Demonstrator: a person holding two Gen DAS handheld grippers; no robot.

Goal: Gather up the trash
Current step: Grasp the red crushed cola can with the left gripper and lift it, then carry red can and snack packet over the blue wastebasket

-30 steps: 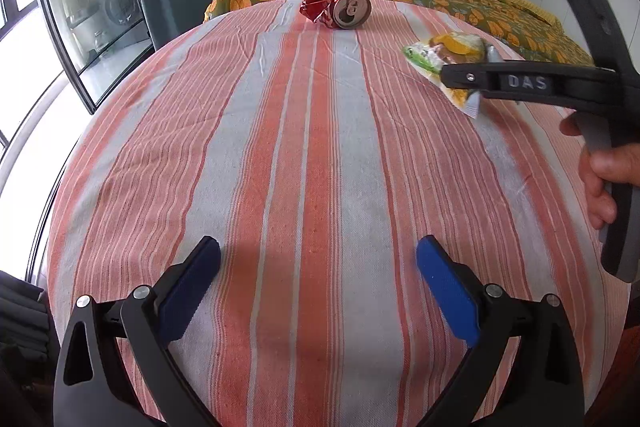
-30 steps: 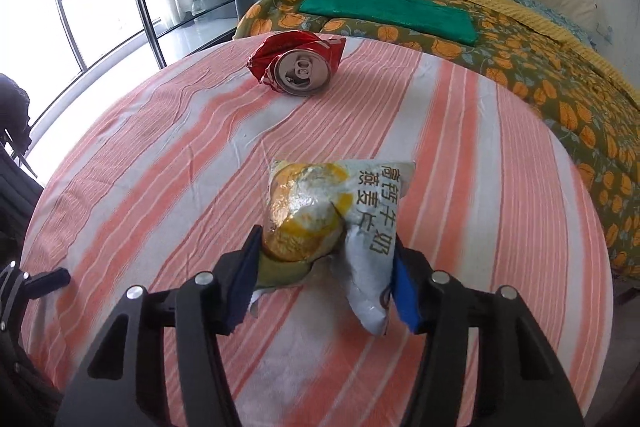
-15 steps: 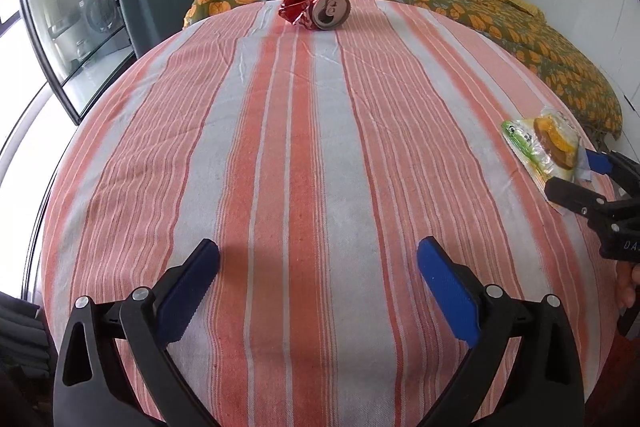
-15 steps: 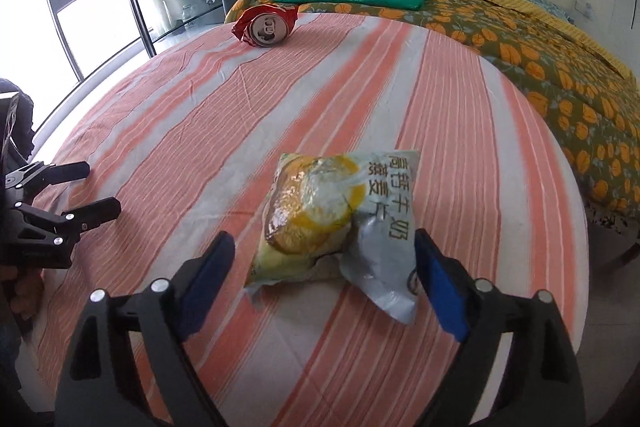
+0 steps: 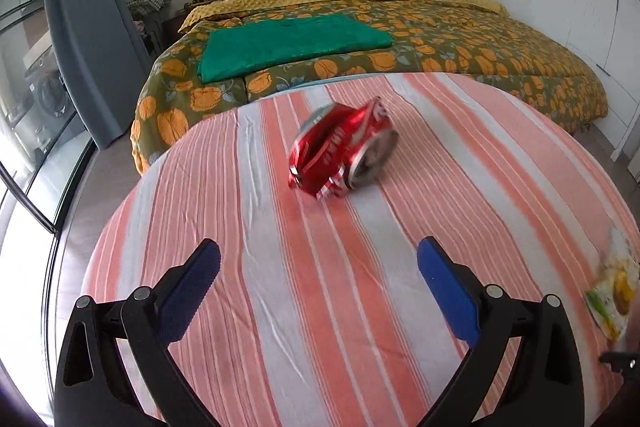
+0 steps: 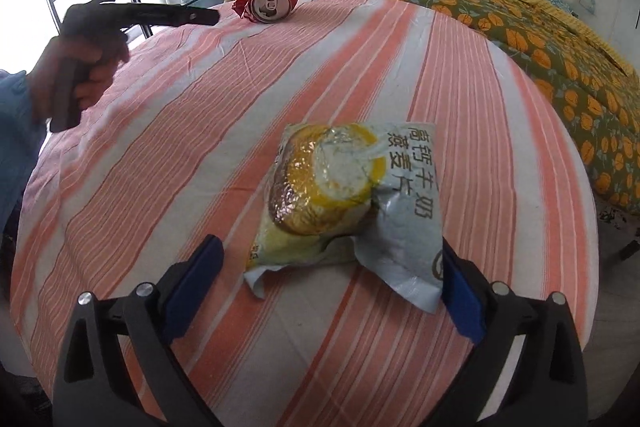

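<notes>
A crushed red can [image 5: 344,151] lies on its side on the striped tablecloth [image 5: 280,307], a short way ahead of my left gripper [image 5: 316,251], which is open with nothing between its blue pads. A yellow and white snack packet [image 6: 348,203] rests flat on the cloth between the fingers of my right gripper [image 6: 328,247]. Its jaws are opening and the pads do not press on the packet. In the right wrist view the can [image 6: 268,1] sits at the far table edge, with the left gripper [image 6: 192,15] and a hand [image 6: 84,67] reaching toward it. The packet [image 5: 614,291] shows at the left wrist view's right edge.
The round table ends just behind the can. Beyond it stands a bed [image 5: 440,39] with an orange-patterned cover and a folded green cloth [image 5: 292,43]. A grey curtain [image 5: 88,27] and glass doors are at the left.
My right gripper let go of the snack packet, which now lies on the cloth between wide jaws. The left gripper swept across the table toward the can, which looms much closer.
</notes>
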